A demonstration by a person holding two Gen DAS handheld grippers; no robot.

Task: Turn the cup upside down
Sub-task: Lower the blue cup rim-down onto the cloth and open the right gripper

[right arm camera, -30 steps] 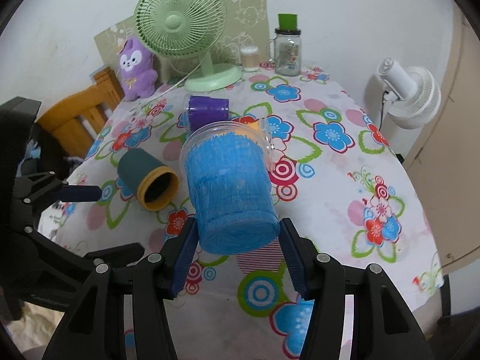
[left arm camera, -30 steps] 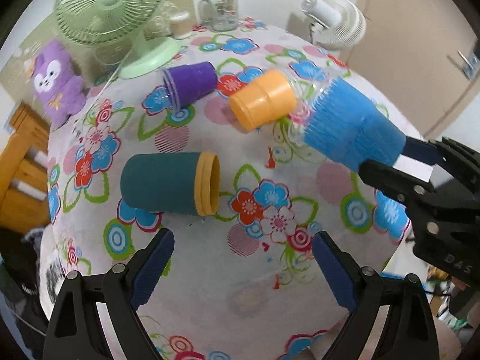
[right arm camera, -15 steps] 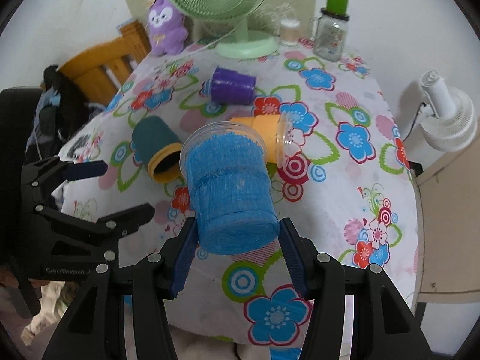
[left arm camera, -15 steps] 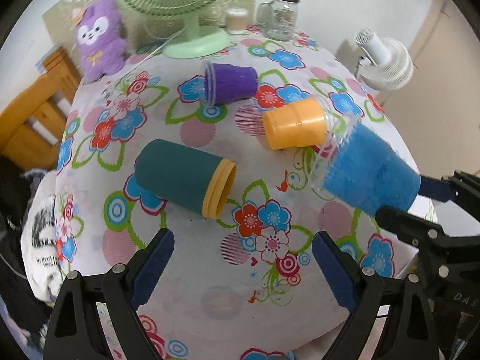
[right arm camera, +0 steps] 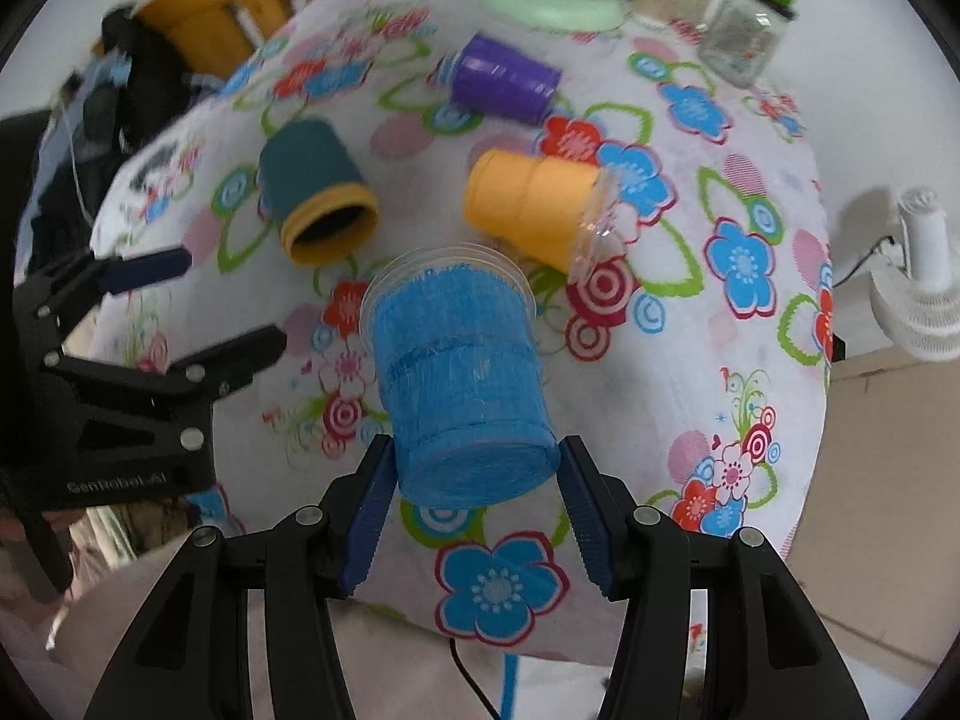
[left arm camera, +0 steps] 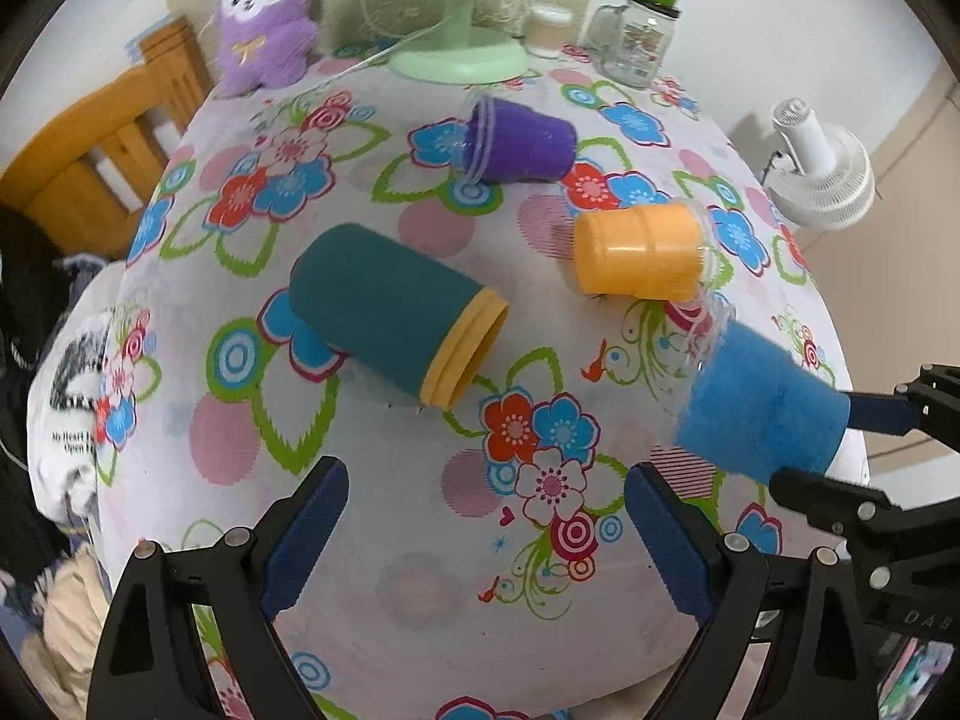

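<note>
Blue fuzz covered the cup (right arm camera: pixel 462 384) that my right claw (right arm camera: pixel 474 516) had clamped near its closed base, one pad pressed to each side. I held it lifted off the flowered tablecloth (right arm camera: pixel 708 372), tilted so that its clear plastic rim pointed away from me and down toward the table. From my left-hand camera the same blue cup (left arm camera: pixel 762 408) hung at the table's right edge, rim aimed inward, with the right claw's (left arm camera: pixel 840 444) black fingers closed on its base.

My left claw (left arm camera: pixel 486 528) was spread wide with nothing between its pads, hovering above the near part of the cloth; my other camera showed the left claw (right arm camera: pixel 180 300) off to the left, gaping too.

Three more cups lay on their sides on the table: a teal cup (left arm camera: pixel 390 312) with a yellow rim, an orange cup (left arm camera: pixel 642 252) and, beyond them, a purple cup (left arm camera: pixel 522 141). At the far edge stood a green fan's base (left arm camera: pixel 462 60), a purple plush toy (left arm camera: pixel 264 12) and a green-lidded glass jar (left arm camera: pixel 642 36).
</note>
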